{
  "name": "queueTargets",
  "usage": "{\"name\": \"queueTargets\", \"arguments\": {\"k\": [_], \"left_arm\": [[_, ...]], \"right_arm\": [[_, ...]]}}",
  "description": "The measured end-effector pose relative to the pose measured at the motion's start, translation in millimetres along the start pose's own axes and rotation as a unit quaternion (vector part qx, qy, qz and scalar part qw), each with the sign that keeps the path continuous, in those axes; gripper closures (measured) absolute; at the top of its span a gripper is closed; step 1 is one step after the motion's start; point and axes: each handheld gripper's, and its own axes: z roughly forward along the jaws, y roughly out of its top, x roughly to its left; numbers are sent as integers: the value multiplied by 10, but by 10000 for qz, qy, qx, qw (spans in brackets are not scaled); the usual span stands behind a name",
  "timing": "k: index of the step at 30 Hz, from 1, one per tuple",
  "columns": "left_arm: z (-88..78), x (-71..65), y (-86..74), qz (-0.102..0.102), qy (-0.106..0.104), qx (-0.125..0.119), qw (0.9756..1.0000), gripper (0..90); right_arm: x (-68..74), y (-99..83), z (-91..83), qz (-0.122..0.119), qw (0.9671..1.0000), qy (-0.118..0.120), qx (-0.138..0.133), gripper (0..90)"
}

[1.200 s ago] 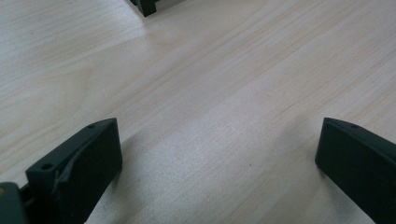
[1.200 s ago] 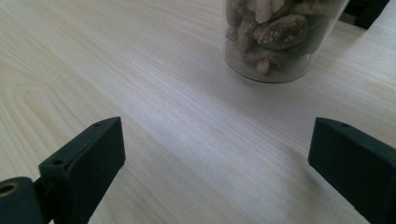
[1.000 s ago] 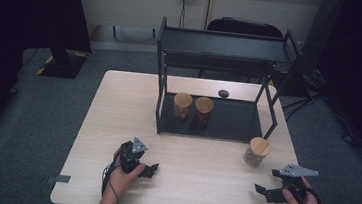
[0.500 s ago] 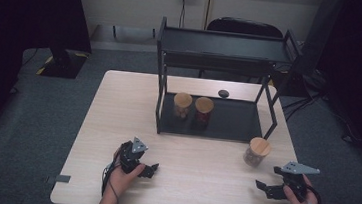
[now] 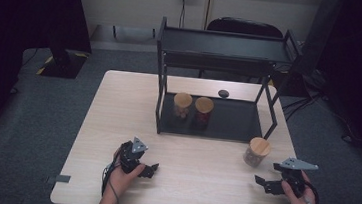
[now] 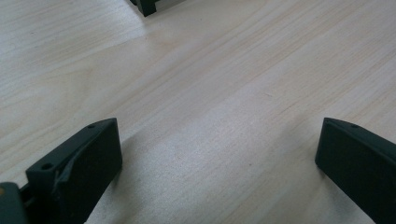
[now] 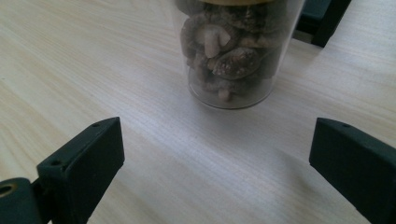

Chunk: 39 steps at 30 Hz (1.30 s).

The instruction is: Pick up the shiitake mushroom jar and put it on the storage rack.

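- Glass jar [image 7: 233, 51] with wooden lid, holding dried mushrooms, stands on table [image 5: 201, 184] just outside shelf [image 5: 224, 51], ahead of right gripper [image 5: 267, 184]
- Both grippers' jaws spread wide, empty; left gripper [image 5: 148, 169] rests low near the table edge
- Risk: tall jar may tip if one jaw strikes first, or slip if gripped too near the lid

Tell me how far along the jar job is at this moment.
Two jars already stand on the lower shelf of the black rack. The third jar, with dried mushrooms inside, stands on the table beside the rack. The right tongs are open and aimed at it without touching; the left tongs rest open over bare wood. Gripping and probably shelving that jar looks left.
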Motion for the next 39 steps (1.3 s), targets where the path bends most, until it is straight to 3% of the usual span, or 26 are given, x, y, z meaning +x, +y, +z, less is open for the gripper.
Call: {"name": "queueTargets", "arguments": {"k": [39], "left_arm": [[-1,1,0,7,2,3,10000,1]], "right_arm": [[-61,272,252,5,9996,-241,-117,21]]}}
